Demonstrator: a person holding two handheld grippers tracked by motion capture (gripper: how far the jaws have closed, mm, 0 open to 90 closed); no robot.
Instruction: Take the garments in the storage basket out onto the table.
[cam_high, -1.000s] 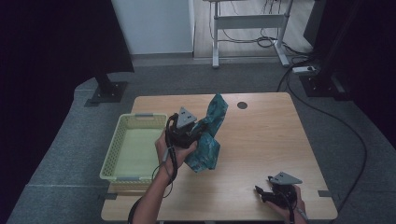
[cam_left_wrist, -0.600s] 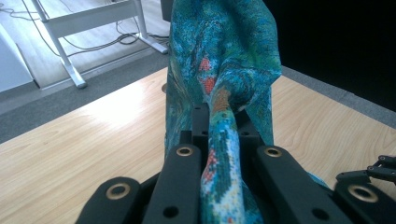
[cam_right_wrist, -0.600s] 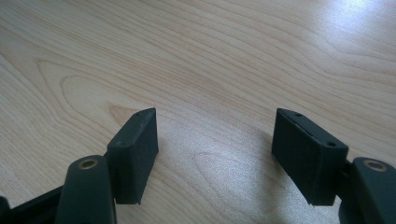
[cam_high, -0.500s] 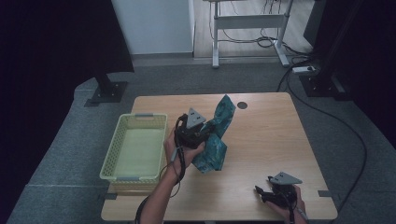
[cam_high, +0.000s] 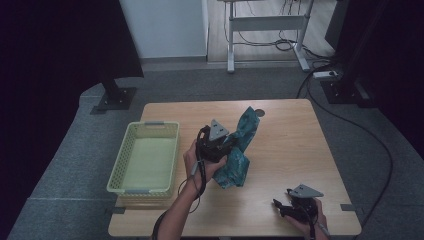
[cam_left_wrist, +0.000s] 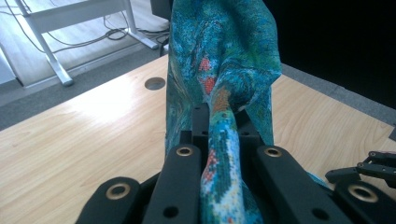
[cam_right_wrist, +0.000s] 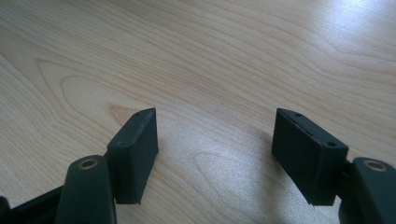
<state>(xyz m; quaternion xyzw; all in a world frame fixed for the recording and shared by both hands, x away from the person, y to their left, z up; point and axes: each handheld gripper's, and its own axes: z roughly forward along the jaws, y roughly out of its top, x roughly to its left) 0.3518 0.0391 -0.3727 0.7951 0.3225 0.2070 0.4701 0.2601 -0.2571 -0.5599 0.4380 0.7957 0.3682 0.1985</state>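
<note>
A teal patterned cloth (cam_high: 240, 150) hangs over the middle of the wooden table (cam_high: 295, 135), lifted in a bunch. My left gripper (cam_high: 231, 144) is shut on it; in the left gripper view a fold of the cloth (cam_left_wrist: 224, 60) runs between the two black jaws and rises beyond them. My right gripper (cam_high: 281, 207) rests low at the table's near right corner, open, with only bare wood (cam_right_wrist: 215, 93) between its fingers (cam_right_wrist: 135, 149).
A pale green plastic basket (cam_high: 116, 185) stands at the table's left side, with nothing seen inside. A round cable hole (cam_high: 258, 112) sits near the far edge. Beyond the table are a metal desk frame (cam_high: 265, 35) and floor cables (cam_high: 360, 130).
My left gripper has carried the cloth to the right, away from the basket, towards the table's middle. The right gripper has stayed where it was.
</note>
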